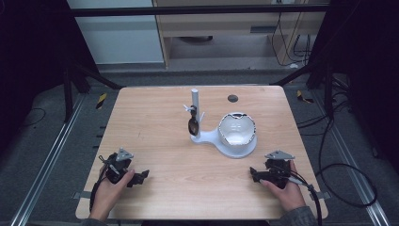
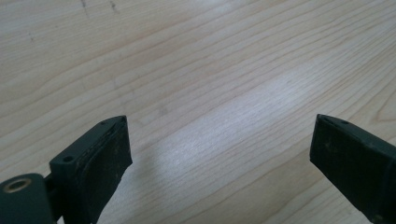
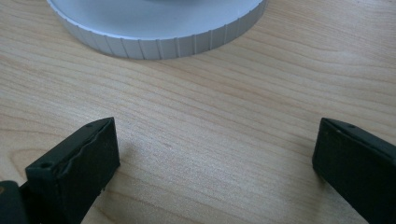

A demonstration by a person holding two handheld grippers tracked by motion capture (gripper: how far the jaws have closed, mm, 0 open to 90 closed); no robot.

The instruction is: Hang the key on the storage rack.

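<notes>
high view: above, looking forward-down on table (image 1: 164,141) | gripper views: close, low over tabletop | shared: wood surface

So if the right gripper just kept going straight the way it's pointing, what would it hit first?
Most likely the white round base of the stand. The right gripper has its jaws wide open with bare table between them, and the base's ribbed rim lies straight ahead. Depth is hard to judge.

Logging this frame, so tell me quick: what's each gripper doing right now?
Left gripper: open, holding nothing, over bare table.
Right gripper: open, holding nothing, facing the white stand's base.
</notes>
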